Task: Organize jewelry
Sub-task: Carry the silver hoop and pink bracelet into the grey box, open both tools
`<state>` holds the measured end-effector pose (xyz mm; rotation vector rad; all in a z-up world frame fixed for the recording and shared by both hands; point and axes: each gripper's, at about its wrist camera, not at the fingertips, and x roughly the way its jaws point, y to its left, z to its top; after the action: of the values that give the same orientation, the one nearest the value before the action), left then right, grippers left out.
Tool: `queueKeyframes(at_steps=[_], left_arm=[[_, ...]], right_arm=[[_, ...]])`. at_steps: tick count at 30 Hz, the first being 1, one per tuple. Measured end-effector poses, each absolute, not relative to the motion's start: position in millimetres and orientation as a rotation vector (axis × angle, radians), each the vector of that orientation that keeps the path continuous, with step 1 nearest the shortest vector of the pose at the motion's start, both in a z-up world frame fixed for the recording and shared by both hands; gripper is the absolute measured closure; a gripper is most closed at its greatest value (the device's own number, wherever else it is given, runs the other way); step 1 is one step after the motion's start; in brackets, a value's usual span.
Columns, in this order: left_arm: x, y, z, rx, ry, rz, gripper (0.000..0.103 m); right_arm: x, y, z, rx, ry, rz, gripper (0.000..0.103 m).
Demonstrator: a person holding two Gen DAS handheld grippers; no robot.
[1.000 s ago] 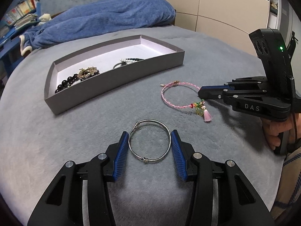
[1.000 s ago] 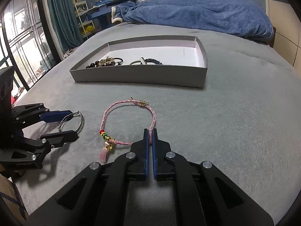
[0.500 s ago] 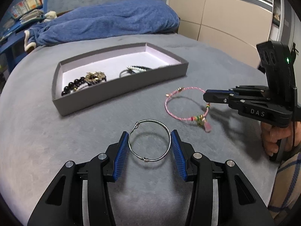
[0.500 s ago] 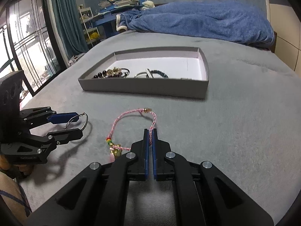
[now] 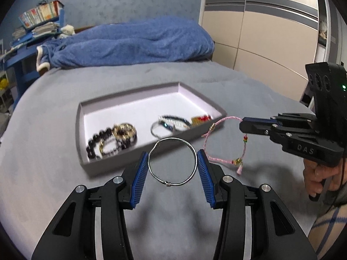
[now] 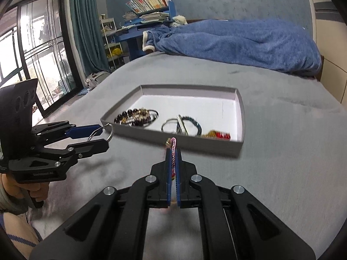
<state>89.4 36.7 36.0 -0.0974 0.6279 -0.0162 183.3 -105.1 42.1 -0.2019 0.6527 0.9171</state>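
Left wrist: left claw [image 5: 172, 165] clamps bangle [image 5: 172, 162] flat; right claw [image 5: 243, 125] pinches seemingly dangling bracelet [image 5: 224, 143].

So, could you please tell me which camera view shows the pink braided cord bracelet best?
The left wrist view: the pink braided cord bracelet hangs as a full loop from the right tool. The right wrist view shows only a short edge-on stretch between closed fingers.

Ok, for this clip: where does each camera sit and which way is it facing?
Left wrist: on the left gripper, facing the grey tray and blue blanket; its fingers clamp the silver bangle; the right gripper and hand show.
Right wrist: on the right gripper, facing the tray and window; it pinches the pink cord bracelet; the left gripper shows.
Shared: tray, blanket, both bracelets.
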Motion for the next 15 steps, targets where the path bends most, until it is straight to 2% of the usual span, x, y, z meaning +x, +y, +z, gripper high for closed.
queueKeyframes(at_steps=[15], left_arm=[[149,65,51,-0.094,0.626,0.065,0.056]], right_arm=[[228,-72,86,-0.17,0.593,0.952,0.1]])
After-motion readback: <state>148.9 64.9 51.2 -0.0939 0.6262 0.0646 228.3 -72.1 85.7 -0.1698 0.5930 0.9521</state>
